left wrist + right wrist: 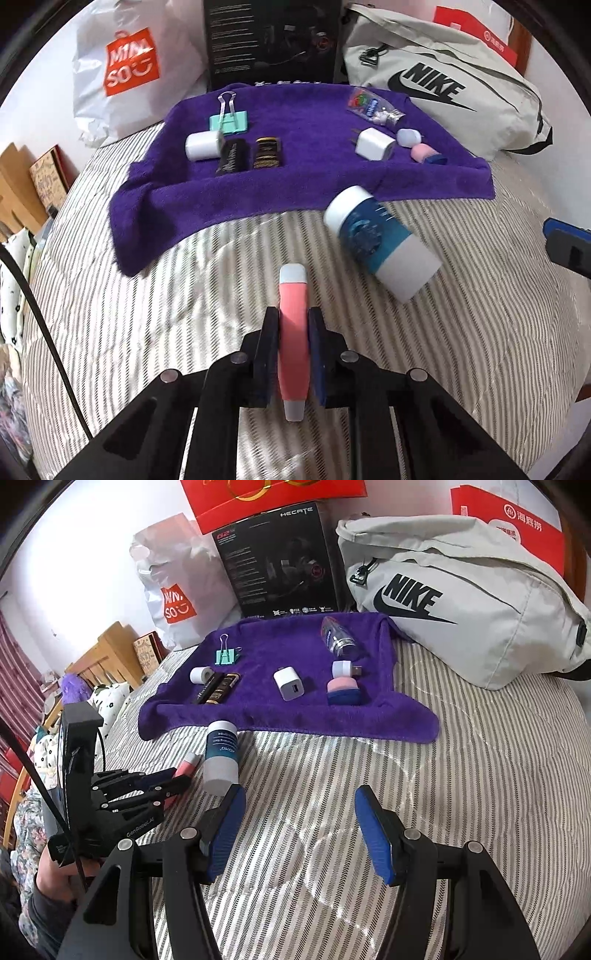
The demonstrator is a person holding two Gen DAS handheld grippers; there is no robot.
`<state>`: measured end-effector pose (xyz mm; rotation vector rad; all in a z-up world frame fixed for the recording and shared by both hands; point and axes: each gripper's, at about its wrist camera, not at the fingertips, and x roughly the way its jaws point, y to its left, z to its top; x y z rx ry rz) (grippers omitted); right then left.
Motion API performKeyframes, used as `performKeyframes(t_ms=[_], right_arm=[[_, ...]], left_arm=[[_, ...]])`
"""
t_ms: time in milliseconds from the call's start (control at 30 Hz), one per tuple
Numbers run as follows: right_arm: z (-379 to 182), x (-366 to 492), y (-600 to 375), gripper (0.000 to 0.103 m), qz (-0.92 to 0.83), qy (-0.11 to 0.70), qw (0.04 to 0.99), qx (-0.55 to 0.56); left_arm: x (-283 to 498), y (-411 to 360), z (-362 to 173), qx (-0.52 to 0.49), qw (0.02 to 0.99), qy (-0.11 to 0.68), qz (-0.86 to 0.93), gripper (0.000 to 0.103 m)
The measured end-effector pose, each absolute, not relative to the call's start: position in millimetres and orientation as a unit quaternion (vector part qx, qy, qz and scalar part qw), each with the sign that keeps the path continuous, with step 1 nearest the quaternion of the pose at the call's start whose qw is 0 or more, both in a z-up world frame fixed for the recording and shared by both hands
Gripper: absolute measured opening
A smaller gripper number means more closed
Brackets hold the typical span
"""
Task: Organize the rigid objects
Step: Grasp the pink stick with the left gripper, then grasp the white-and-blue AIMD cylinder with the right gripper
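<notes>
My left gripper is shut on a pink tube with pale caps, held just above the striped bedspread; it shows from the side in the right wrist view. A blue and white bottle lies on its side to the right of it, near the purple towel. On the towel lie a teal binder clip, a white roll, two dark sticks, a white charger and a pink and blue item. My right gripper is open and empty over the bedspread.
A Nike bag, a black box and a Miniso bag stand behind the towel. A small clear bottle and a white USB plug lie on the towel. A wooden headboard is at the left.
</notes>
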<state>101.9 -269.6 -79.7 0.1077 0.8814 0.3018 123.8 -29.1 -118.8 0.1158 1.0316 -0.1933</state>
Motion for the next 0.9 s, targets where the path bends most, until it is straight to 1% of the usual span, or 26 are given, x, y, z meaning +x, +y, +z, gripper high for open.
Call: performKeyframes(t_ms=[133, 333, 433, 667, 733, 767, 900], right_arm=[[-87, 109, -256, 0.061, 0.156, 0.429, 0.889, 0.044], [-109, 133, -207, 0.061, 0.193, 0.451, 0.871, 0.026], [-120, 145, -182, 0.061, 0.214, 0.460, 0.862, 0.014], [-133, 172, -153, 0.060, 0.193, 0.475, 0.857, -0.039], [-136, 176, -147, 0.054, 0.197, 0.483, 0.851, -0.054], [-137, 177, -145, 0.049, 0.198, 0.487, 0.849, -0.061], [-139, 175, -138, 0.037, 0.187, 0.470, 0.858, -0.093]], left_arm=[[119, -9, -116, 0.073, 0.865, 0.493, -0.061, 0.016], [115, 26, -119, 0.046, 0.864, 0.499, -0.043, 0.016], [111, 33, -120, 0.031, 0.865, 0.498, -0.048, 0.016], [108, 37, -122, 0.012, 0.867, 0.495, -0.053, 0.016], [108, 38, -122, 0.007, 0.867, 0.495, -0.054, 0.016], [108, 39, -122, 0.005, 0.867, 0.495, -0.054, 0.016], [107, 39, -122, 0.004, 0.869, 0.493, -0.053, 0.016]])
